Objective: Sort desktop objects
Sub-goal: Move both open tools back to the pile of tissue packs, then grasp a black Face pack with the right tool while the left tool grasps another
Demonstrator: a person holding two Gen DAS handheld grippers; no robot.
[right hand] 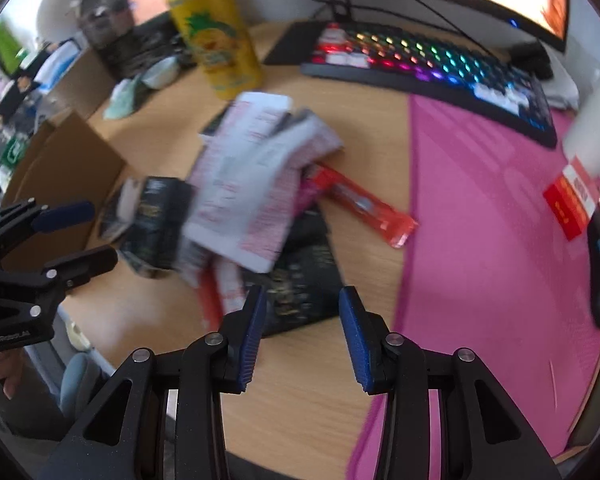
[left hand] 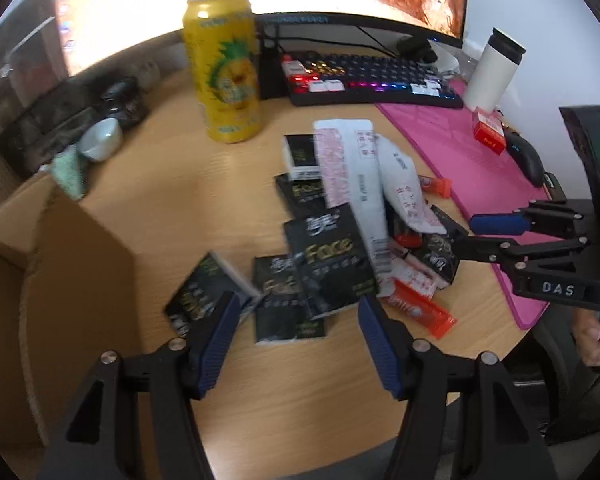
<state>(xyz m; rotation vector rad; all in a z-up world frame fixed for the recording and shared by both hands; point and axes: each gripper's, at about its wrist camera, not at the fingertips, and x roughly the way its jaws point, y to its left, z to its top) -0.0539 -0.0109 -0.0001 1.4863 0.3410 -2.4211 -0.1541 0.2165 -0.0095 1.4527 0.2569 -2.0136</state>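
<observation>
Both tongs are seen with their jaws apart and nothing between them: the left gripper [left hand: 296, 340] is spread wide above the near edge of the heap, and the right gripper [right hand: 302, 336] is parted more narrowly over a black sachet [right hand: 300, 280] at the heap's near side. The objects to be sorted lie overlapped on the wooden desk [left hand: 160, 208], between the cardboard box [left hand: 60, 264] and the pink mat [left hand: 480, 168]: black "Face" packets [left hand: 328, 264], white printed pouches [left hand: 352, 168] and red-orange sachets [left hand: 416, 312]. Because the items are stacked and flat, a closing grip is likely to catch two layers at once, or to slide off a thin edge. A pouch lying across several packets can be dragged along and the heap scattered toward the desk edge. The yellow can [left hand: 224, 68] stands just behind the heap and can be toppled by a careless sweep toward the keyboard [left hand: 376, 80]. The two tools work close together over one heap, so a collision is possible. Both views are smeared, so exact overlaps cannot be settled
</observation>
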